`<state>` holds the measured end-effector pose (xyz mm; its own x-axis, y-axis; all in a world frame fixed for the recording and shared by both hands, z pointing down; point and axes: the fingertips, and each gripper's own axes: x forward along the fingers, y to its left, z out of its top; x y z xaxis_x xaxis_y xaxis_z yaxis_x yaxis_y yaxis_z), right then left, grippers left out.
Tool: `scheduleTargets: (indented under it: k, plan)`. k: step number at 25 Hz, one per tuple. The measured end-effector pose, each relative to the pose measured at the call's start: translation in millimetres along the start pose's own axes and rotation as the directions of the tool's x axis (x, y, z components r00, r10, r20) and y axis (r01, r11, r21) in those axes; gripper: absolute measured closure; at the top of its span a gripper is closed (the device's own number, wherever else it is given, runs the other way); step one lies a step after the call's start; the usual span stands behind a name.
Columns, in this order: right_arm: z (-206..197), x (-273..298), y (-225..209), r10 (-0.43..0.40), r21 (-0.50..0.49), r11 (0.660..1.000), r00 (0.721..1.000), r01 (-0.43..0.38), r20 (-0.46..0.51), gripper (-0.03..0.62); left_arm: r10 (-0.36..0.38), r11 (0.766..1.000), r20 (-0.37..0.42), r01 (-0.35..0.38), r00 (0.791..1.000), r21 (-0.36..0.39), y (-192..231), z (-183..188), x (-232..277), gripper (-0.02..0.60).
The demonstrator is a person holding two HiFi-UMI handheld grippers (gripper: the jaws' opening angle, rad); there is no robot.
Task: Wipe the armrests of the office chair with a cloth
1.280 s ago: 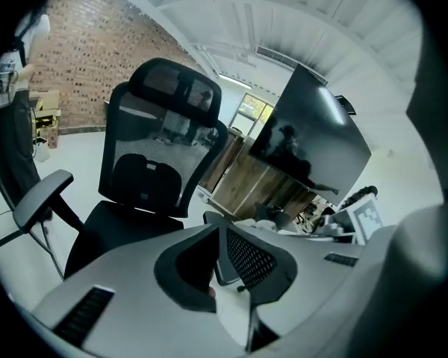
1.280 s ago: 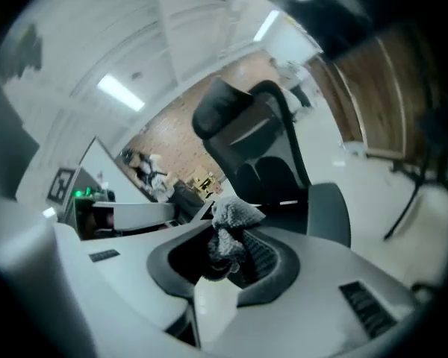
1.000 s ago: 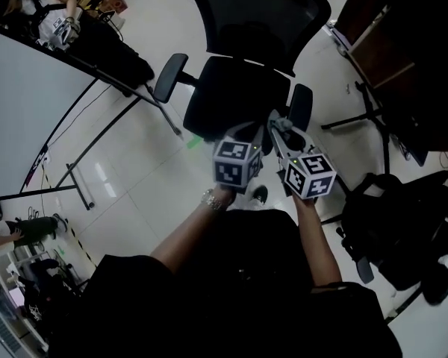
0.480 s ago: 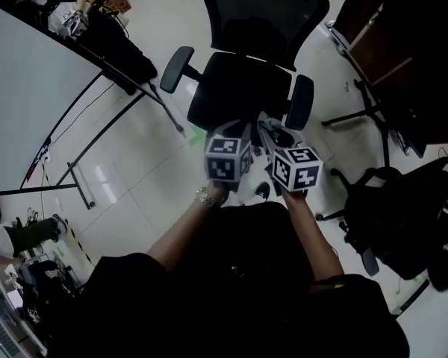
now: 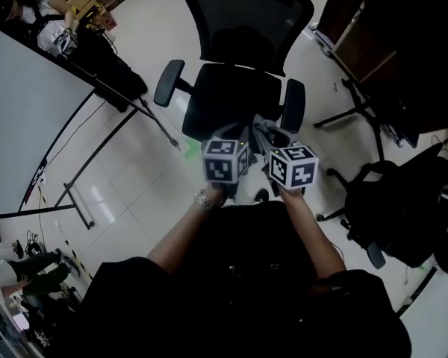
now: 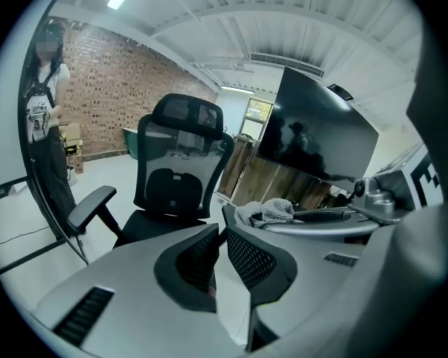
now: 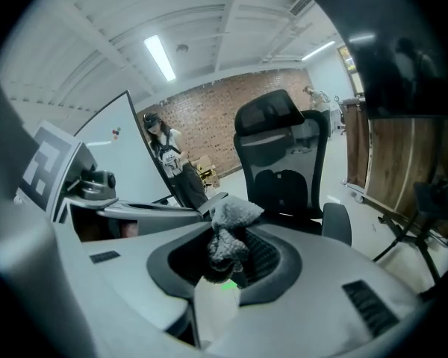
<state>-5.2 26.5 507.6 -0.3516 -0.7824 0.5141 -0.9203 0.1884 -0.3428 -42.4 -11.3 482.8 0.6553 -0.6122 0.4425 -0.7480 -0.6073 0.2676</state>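
While the right gripper (image 7: 228, 253) is pinching the grey cloth (image 7: 231, 218), the left gripper (image 6: 221, 239) is hovering empty, jaws pressed together, near the office chair (image 5: 231, 99) seat's front edge

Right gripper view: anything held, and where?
The right gripper is shut on the grey cloth, pinching its bunched lower end; the rest sticks up.

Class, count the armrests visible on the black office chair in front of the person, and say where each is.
2. One armrest juts from the chair's left side; the other is on its right, just beyond the right tongs. None looks hidden.
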Motion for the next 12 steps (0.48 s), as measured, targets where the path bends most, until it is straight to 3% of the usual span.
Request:
scheduleTargets:
  k: [12]
  plan:
    - [4.4, 5.0, 11.3, 0.049, -0.004, 0.999, 0.999, -0.049, 0.013, 0.514, -0.004, 1.0, -0.005, 0.004, 1.0, -0.022, 13.5, -1.1, 1.8, 0.541]
